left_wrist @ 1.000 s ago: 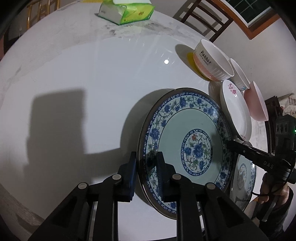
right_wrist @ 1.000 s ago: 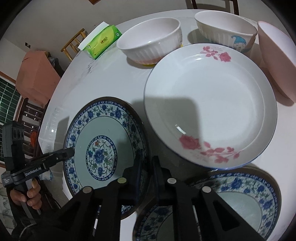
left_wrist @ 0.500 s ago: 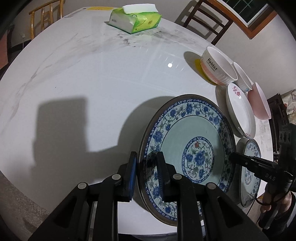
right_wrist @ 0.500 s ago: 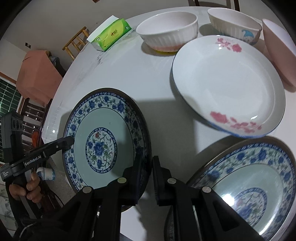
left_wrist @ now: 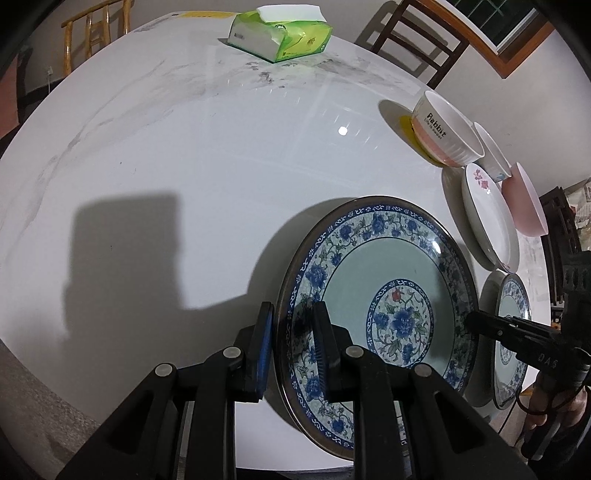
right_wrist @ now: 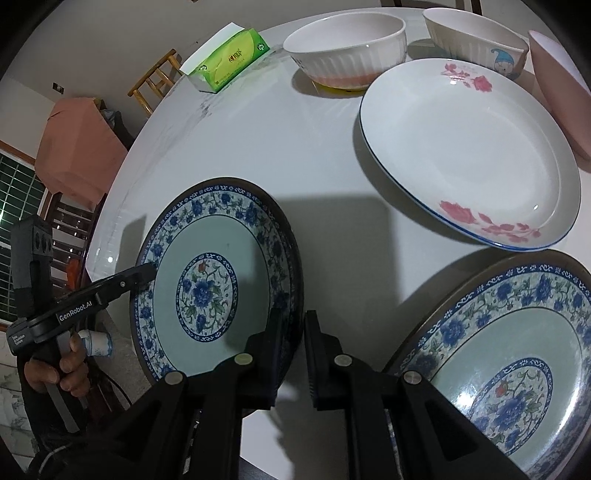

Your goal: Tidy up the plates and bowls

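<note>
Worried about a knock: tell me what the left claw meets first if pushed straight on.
The left claw already straddles the rim of the blue-patterned plate; straight on, it likely meets the white table underneath.

The second blue-patterned plate (right_wrist: pixel 517 373) runs off the frame at 4 o'clock in the right wrist view. The pink bowl (right_wrist: pixel 561 92) is cut at 2 o'clock. In the left wrist view, the cartoon bowl (left_wrist: pixel 493 155) sits mostly hidden behind the ribbed bowl (left_wrist: pixel 447 134).

A white round table (left_wrist: pixel 184 155) is occupied by two blue-patterned plates (right_wrist: pixel 207 277), a rose-patterned plate (right_wrist: pixel 469 147), three bowls (right_wrist: pixel 347 48) and a green tissue pack (left_wrist: pixel 280 35).
</note>
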